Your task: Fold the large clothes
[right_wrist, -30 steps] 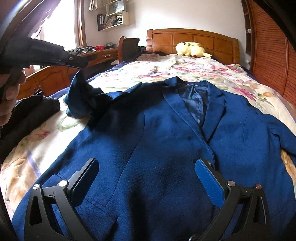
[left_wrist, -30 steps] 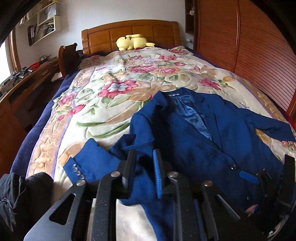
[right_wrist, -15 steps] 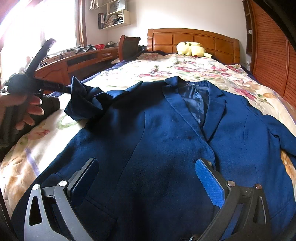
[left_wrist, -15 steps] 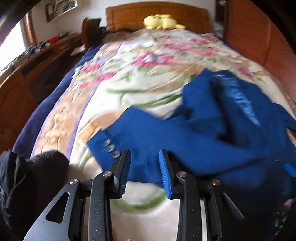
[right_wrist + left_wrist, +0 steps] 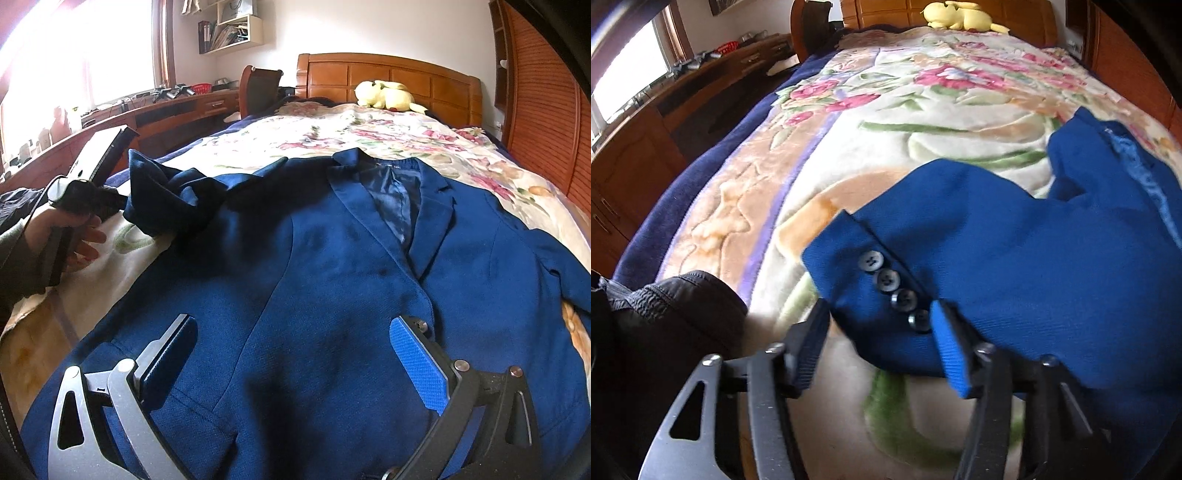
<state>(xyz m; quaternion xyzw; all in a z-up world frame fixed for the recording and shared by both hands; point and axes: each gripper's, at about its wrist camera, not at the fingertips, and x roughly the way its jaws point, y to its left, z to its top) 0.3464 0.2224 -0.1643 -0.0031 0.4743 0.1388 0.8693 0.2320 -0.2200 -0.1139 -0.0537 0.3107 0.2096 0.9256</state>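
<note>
A blue suit jacket (image 5: 332, 277) lies face up on the floral blanket (image 5: 388, 136), collar toward the headboard. Its left sleeve (image 5: 960, 240) lies bent across the blanket, with several dark cuff buttons (image 5: 886, 280). My left gripper (image 5: 879, 332) is open, its fingers either side of the cuff edge; I cannot tell if they touch it. It also shows in the right wrist view (image 5: 96, 162), held in a hand beside the crumpled sleeve (image 5: 162, 192). My right gripper (image 5: 295, 343) is wide open, low over the jacket's lower front.
A black garment (image 5: 665, 314) lies at the bed's left edge. A yellow plush toy (image 5: 384, 94) sits by the wooden headboard (image 5: 388, 74). A wooden desk (image 5: 166, 114) and chair (image 5: 258, 88) stand on the left, a slatted wooden wall (image 5: 546, 110) on the right.
My left gripper has let go of the sleeve, opened wider and dropped toward the cuff, which now lies on the blanket. My right gripper has stayed still and open.
</note>
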